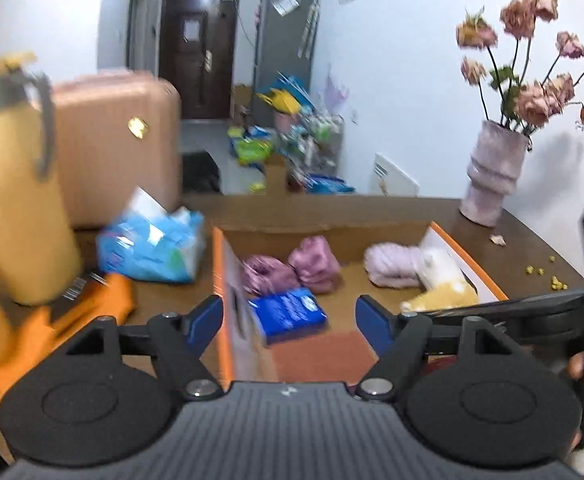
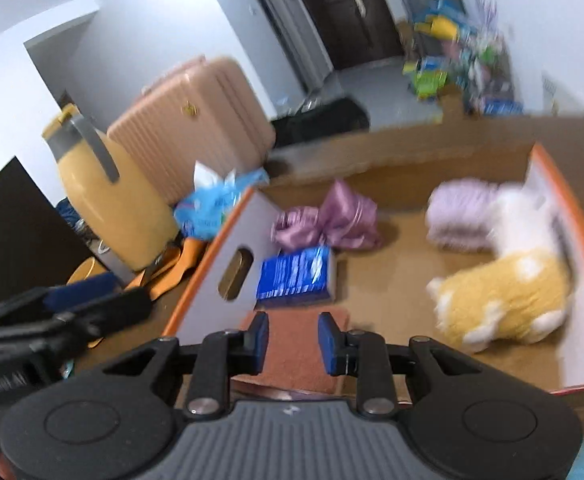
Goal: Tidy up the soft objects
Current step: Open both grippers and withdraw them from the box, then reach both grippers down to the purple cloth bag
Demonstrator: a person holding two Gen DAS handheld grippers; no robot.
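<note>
The box (image 2: pixel 564 208) sits open on the table (image 1: pixel 524 252), holding the soft things. The plush (image 2: pixel 504 296) lies on its side by the right wall, long axis running from near left to far right, white end against the wall. The blue pack (image 2: pixel 296 276) lies flat by the left wall, just beyond the right gripper (image 2: pixel 294 344), whose jaws stand narrow and empty over a rust cloth (image 2: pixel 292 360). The left gripper (image 1: pixel 289 322) stands wide, empty, straddling the box's left wall.
</note>
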